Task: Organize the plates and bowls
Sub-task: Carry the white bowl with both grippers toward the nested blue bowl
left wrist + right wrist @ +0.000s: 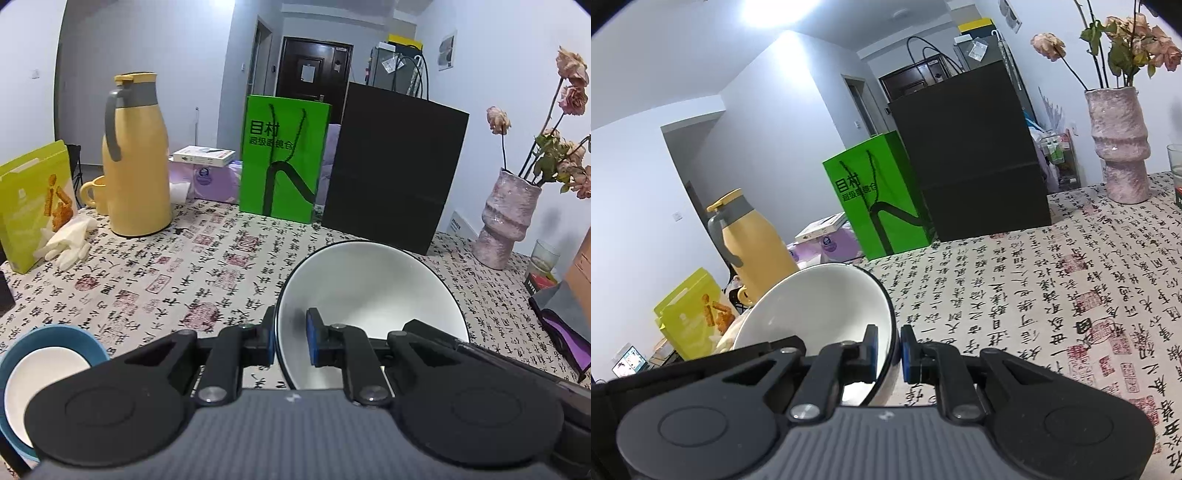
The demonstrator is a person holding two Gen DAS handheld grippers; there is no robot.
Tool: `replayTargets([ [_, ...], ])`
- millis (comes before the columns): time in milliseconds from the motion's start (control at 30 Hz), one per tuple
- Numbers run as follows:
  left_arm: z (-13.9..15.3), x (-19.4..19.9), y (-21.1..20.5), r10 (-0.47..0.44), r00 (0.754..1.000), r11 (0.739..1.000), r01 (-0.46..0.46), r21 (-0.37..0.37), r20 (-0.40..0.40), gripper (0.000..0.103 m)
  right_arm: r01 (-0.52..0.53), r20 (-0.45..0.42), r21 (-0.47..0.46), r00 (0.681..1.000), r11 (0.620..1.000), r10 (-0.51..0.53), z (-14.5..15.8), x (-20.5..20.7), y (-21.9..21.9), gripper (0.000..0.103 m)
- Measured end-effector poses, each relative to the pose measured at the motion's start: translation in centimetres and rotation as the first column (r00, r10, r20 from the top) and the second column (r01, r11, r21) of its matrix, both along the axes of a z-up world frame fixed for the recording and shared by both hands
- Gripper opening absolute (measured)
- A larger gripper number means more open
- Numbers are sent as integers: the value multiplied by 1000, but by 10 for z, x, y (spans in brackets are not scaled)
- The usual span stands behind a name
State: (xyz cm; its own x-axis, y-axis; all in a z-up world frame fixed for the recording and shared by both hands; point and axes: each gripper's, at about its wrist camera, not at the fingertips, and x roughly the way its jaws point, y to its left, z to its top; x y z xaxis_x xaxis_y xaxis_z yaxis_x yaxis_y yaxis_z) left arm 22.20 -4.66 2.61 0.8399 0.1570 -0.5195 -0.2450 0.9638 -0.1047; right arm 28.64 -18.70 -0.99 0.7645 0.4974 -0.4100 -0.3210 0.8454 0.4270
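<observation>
White glazed ceramic with a thin black rim makes up the deep bowl (373, 295) that both grippers carry above the calligraphy-printed tablecloth (166, 280). From the left wrist camera, the left gripper (291, 341) pinches the bowl's left wall, one blue pad outside the rim and the other inside, the jaws nearly together on the thin ceramic. From the right wrist camera, the right gripper (888, 352) grips the same bowl (820, 306) on its right wall in the same way, one pad inside and one outside, and the bowl sits tilted with its opening facing the cameras. Taking the tall black paper bag (391, 166) as the landmark, the bowl hangs in front of it and nearer the cameras. A bright green paper bag with black cord handles (282, 158) stands just beside the black bag on its left. Further left of it stands a yellow insulated jug with a grey handle (135, 155), with a yellow mug (92, 194) beside it. To the right of the black bag stands a pink textured vase of dried roses (506, 218). Far to the left and nearest the camera, a blue-rimmed dish holding a white plate (44, 373) rests on the cloth.
</observation>
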Motion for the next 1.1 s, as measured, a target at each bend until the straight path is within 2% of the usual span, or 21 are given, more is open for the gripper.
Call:
replayTargets([
  [1100,3,-48,68,104,995,994,-103,-45,15,15,-110,1,-24,994,994,110,6,-31,69,13],
])
